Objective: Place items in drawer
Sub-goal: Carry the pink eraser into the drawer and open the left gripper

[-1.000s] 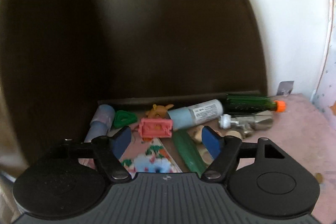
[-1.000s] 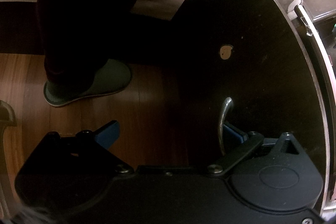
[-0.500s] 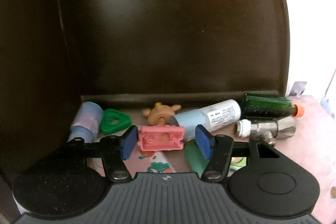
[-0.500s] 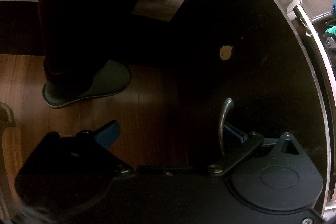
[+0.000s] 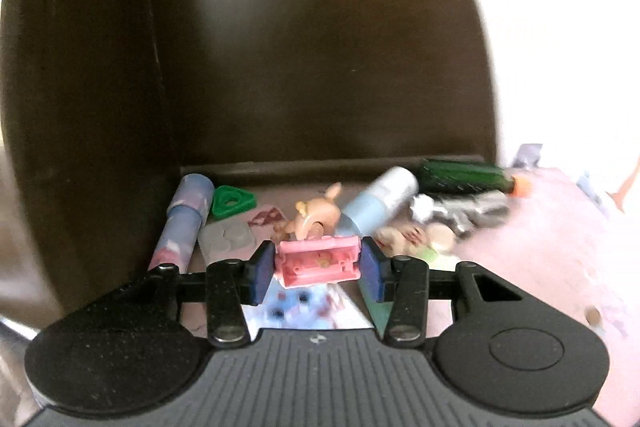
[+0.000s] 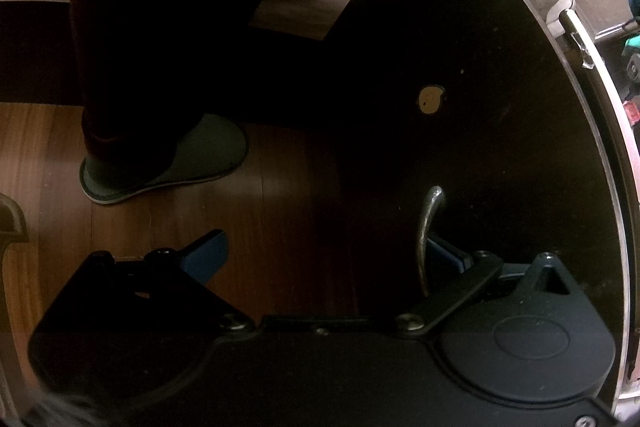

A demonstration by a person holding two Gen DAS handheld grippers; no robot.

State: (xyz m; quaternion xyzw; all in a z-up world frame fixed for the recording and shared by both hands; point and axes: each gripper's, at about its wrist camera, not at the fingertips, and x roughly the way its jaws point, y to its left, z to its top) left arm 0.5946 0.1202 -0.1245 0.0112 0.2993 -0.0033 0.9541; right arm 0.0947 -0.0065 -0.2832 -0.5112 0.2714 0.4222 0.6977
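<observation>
No label can be read in the blurred left wrist view, where a pale blue tube [image 5: 187,217] and green triangle [image 5: 232,202] lie at the left. At lower centre the left tool [image 5: 317,265], open around it half a second ago, now pinches the pink plastic block [image 5: 318,263] between its blue pads. The right tool [image 6: 324,255] is unchanged, spread wide, its right finger [image 6: 446,254] behind the drawer handle [image 6: 427,233] at centre right of the right wrist view.
</observation>
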